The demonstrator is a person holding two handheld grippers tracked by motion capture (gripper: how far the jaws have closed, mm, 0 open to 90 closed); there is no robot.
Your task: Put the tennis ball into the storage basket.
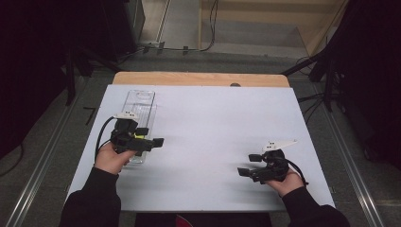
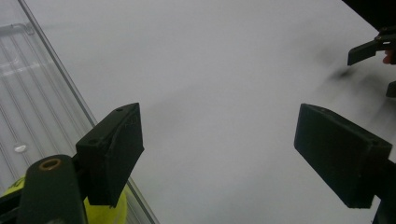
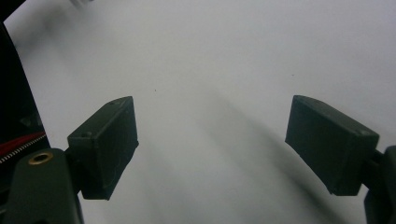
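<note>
My left gripper (image 1: pixel 151 136) hovers over the near end of a clear plastic tray (image 1: pixel 140 105) on the left of the white table (image 1: pixel 213 123), pointing right. In the left gripper view its jaws (image 2: pixel 219 154) stand wide apart with nothing between them, and the ribbed clear tray (image 2: pixel 32 102) lies to their left. My right gripper (image 1: pixel 249 164) is held low over the table's near right part, pointing left. Its jaws (image 3: pixel 210 149) are also wide apart over bare white surface. The right gripper's fingertips (image 2: pixel 366 50) show far off in the left gripper view.
A wooden strip (image 1: pixel 201 78) runs along the table's far edge. Dark stands and cables (image 1: pixel 326 71) flank the table on the floor. The near table edge (image 1: pixel 203 208) lies just in front of the person's sleeves.
</note>
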